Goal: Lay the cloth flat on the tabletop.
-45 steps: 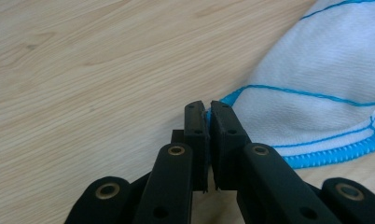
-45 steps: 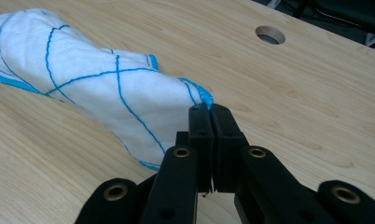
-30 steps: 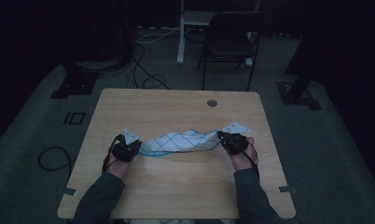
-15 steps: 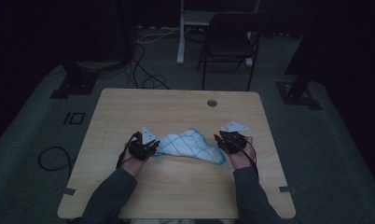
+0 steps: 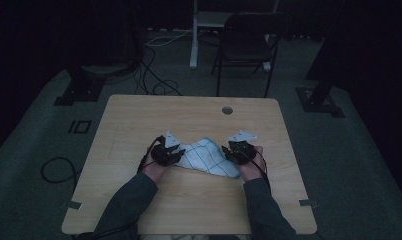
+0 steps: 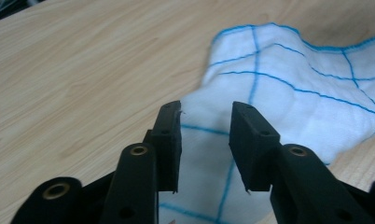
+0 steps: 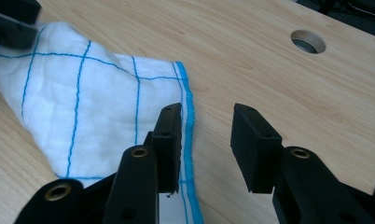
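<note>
High view: the cloth [image 5: 208,158] lies bunched on the table [image 5: 139,120], near the near edge, between the left gripper [image 5: 167,152] and right gripper [image 5: 239,150], touching both.

Left gripper view: jaws have just been opening and stand partly apart; the cloth [image 6: 288,102] lies under the gap, not pinched.

Right gripper view: jaws have just been opening, partly apart; cloth hem [image 7: 188,93] lies beside the left jaw, released. A hole [image 7: 308,41] sits far right.
</note>
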Demonstrator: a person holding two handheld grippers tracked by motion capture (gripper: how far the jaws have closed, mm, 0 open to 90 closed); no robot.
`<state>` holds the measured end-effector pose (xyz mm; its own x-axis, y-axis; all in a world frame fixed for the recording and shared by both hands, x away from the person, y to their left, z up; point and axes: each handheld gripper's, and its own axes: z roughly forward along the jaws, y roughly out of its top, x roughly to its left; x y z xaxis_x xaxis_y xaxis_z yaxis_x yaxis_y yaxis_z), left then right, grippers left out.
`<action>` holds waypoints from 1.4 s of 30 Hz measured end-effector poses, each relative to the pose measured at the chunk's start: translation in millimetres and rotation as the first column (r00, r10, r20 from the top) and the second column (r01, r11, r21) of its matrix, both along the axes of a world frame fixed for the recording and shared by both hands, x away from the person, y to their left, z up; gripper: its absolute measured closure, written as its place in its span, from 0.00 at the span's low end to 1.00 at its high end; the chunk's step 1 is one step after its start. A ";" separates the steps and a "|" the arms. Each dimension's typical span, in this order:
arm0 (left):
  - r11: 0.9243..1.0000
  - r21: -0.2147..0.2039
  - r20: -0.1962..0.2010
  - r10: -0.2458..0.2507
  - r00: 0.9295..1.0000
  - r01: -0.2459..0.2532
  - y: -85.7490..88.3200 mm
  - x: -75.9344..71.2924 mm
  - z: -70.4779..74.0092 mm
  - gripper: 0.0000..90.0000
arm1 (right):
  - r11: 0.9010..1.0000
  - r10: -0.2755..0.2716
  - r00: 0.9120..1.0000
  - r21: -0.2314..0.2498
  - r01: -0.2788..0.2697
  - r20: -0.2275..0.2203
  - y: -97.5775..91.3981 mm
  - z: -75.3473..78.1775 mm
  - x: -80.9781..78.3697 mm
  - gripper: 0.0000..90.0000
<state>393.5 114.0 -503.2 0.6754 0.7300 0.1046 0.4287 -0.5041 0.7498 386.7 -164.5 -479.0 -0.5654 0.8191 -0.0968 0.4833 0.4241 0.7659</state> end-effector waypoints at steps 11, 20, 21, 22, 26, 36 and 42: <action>0.998 0.051 -0.087 -0.037 0.995 0.042 -9.3 -6.2 -18.6 0.89 | 0.999 0.020 0.999 0.039 -0.019 -0.025 11.6 -5.9 16.7 0.76; 0.998 0.044 -0.088 -0.045 0.995 0.049 -5.4 -17.6 -26.0 0.92 | 0.995 0.052 0.996 0.087 -0.046 -0.069 29.7 -14.4 44.0 0.74; 0.998 0.044 -0.086 -0.047 0.995 0.051 -5.0 -19.3 -25.9 0.92 | 0.995 0.052 0.996 0.088 -0.046 -0.076 32.3 -16.2 47.6 0.74; 0.998 0.045 -0.085 -0.048 0.995 0.052 -4.5 -21.0 -25.5 0.92 | 0.995 0.052 0.995 0.094 -0.044 -0.085 34.6 -17.8 51.3 0.72; 0.998 0.027 -0.067 -0.060 0.996 0.061 -2.4 -29.2 -23.8 0.91 | 0.991 0.049 0.991 0.130 -0.032 -0.127 44.3 -23.5 68.3 0.68; 0.999 -0.014 -0.014 -0.036 0.999 0.036 18.0 -52.5 -9.7 0.89 | 0.984 0.022 0.955 0.177 0.033 -0.296 64.8 -42.3 103.5 0.63; 1.000 -0.027 -0.023 -0.008 1.000 0.008 31.7 -60.3 -12.9 0.88 | 0.985 0.026 0.939 0.171 0.036 -0.344 67.3 -44.5 107.4 0.98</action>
<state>333.2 145.7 -516.1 0.6831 0.7270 0.0695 0.4421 -0.4875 0.7529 494.1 -97.2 -523.6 -0.5346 0.8088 0.2451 0.7316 0.2979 0.6132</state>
